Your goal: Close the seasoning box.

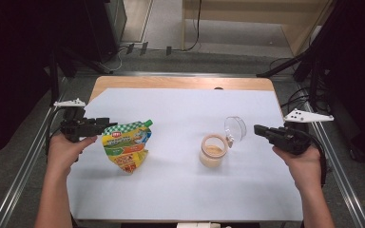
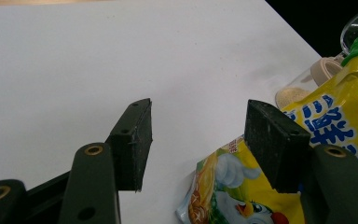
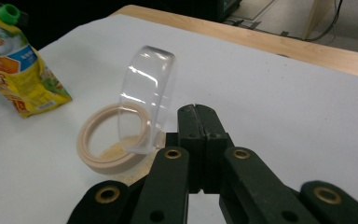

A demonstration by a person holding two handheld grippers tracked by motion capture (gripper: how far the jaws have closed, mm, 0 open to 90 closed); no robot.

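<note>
A yellow and green spouted pouch (image 1: 126, 145) lies on the white sheet, left of centre. My left gripper (image 1: 108, 125) sits at the pouch's upper left corner. In the left gripper view its jaws (image 2: 198, 140) stand open, with the pouch (image 2: 335, 126) beside and under the right-hand jaw and no pad pressing on it. A small jar (image 1: 213, 149) of pale powder stands right of centre, its hinged clear lid (image 1: 235, 128) tipped up. My right gripper (image 1: 259, 129) is shut and empty, just right of the lid. In the right gripper view its tips (image 3: 197, 109) are close beside the lid (image 3: 147, 100) and the jar's rim (image 3: 109, 140).
The white sheet (image 1: 180, 190) covers most of the wooden table (image 1: 180, 81). Metal rails run along both sides. Dark stands and cables (image 1: 299, 99) sit beyond the far right corner.
</note>
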